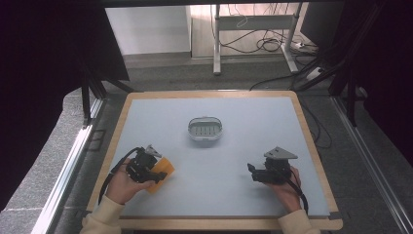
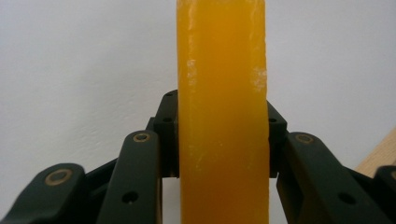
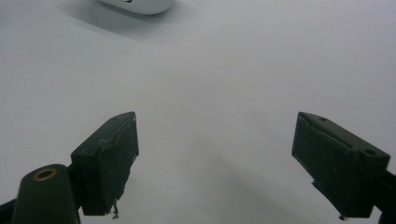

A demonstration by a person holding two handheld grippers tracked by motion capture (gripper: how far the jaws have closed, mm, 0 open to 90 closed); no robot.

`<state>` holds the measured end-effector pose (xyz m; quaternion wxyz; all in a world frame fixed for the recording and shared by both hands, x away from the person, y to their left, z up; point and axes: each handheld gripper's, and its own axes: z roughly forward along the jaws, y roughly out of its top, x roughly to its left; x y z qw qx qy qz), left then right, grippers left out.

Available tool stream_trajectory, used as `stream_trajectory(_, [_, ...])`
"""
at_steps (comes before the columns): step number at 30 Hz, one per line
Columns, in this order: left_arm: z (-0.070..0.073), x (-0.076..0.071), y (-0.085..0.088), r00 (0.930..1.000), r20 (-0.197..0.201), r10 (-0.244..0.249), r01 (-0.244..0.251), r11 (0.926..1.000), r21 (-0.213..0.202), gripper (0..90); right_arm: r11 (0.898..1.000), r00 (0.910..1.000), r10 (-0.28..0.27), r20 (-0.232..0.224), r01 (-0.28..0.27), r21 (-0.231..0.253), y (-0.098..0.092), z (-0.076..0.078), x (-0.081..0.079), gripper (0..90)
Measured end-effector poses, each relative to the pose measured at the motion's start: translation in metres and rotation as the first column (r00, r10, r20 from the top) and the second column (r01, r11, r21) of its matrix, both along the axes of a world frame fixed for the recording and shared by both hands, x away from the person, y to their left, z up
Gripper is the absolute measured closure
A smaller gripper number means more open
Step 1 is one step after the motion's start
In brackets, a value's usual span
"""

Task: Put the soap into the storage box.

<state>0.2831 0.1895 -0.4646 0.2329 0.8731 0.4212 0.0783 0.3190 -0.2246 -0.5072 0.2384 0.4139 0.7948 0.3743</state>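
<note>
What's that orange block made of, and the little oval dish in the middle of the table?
The orange block looks waxy and slightly see-through, with whitish scuffs: perhaps soap or wax. The oval dish looks like smooth pale plastic with a slotted floor, though metal cannot be ruled out.

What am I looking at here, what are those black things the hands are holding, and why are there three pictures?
A person sits at a table with a pale mat, holding a hand-held gripper in each hand. One picture comes from a camera above the table; the other two come from cameras riding on each gripper, looking along its fingers. The left gripper is shut on an orange bar, which looks like soap, clamped between its fingers. The right gripper is open with nothing between its fingers, above bare mat. Near the middle of the table sits a small oval white dish with a slotted base, possibly a soap dish.
</note>
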Motion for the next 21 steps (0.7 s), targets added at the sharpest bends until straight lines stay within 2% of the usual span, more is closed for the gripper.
stream_trajectory(3, [0.004,-0.001,0.006,1.0000,0.005,0.000,0.000,0.9999,-0.013,62.2,1.000,1.0000,-0.003,0.000,0.003,0.004,-0.001,0.000,0.000,15.0])
stream_trajectory(5, [0.006,-0.001,0.008,1.0000,0.006,0.005,-0.005,0.9993,-0.036,62.2,1.000,1.0000,-0.005,-0.002,0.005,0.011,-0.002,0.000,0.000,15.0])
stream_trajectory(10, [0.016,0.003,0.008,0.9999,0.016,-0.005,0.005,1.0000,-0.005,62.2,1.000,1.0000,-0.001,0.002,0.001,0.008,-0.002,0.000,-0.001,15.0])
stream_trajectory(14, [0.024,0.007,0.008,0.9997,0.020,-0.015,0.016,0.9996,-0.025,62.2,1.000,1.0000,0.000,0.007,0.000,0.013,-0.002,0.001,-0.002,15.0])
stream_trajectory(21, [0.035,0.012,0.004,0.9984,0.034,-0.046,0.047,0.9986,-0.026,62.2,1.000,1.0000,0.002,0.005,-0.002,0.014,-0.002,0.001,-0.001,15.0])
